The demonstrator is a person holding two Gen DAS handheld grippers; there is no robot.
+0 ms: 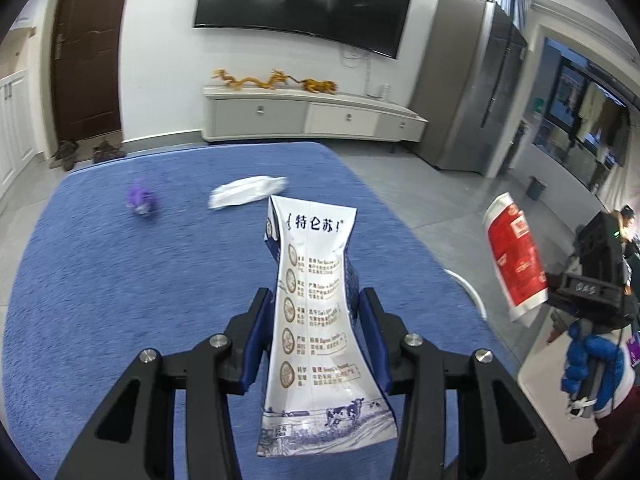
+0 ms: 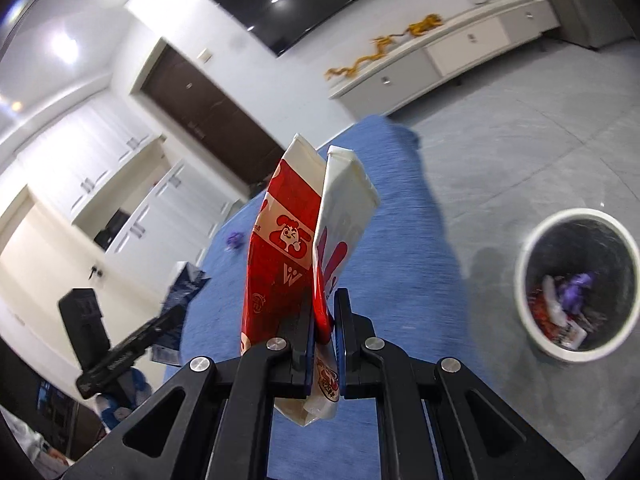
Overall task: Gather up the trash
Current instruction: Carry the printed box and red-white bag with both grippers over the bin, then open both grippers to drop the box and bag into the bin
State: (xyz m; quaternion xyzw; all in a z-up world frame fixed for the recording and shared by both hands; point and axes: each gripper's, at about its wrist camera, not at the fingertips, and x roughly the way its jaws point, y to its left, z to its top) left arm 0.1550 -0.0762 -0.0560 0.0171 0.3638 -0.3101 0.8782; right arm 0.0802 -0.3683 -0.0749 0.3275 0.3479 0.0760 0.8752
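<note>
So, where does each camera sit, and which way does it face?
Left wrist: on the left gripper, looking over the blue table toward the TV wall; its jaws grip a blue-white milk carton; the gloved right hand shows.
Right wrist: on the right gripper, tilted, facing table and trash bin; its jaws clamp a red-white carton.
Shared: both cartons, table, purple wrapper.

Two grippers are showing: the left gripper (image 1: 314,300) and the right gripper (image 2: 326,304). Two cartons are being held up, one blue milk carton (image 1: 316,300) and one red carton (image 2: 288,248). One purple wrapper (image 1: 141,200) and one white wrapper (image 1: 246,194) are lying on one blue rug (image 1: 120,300). One bin (image 2: 536,332) is standing on the floor.
</note>
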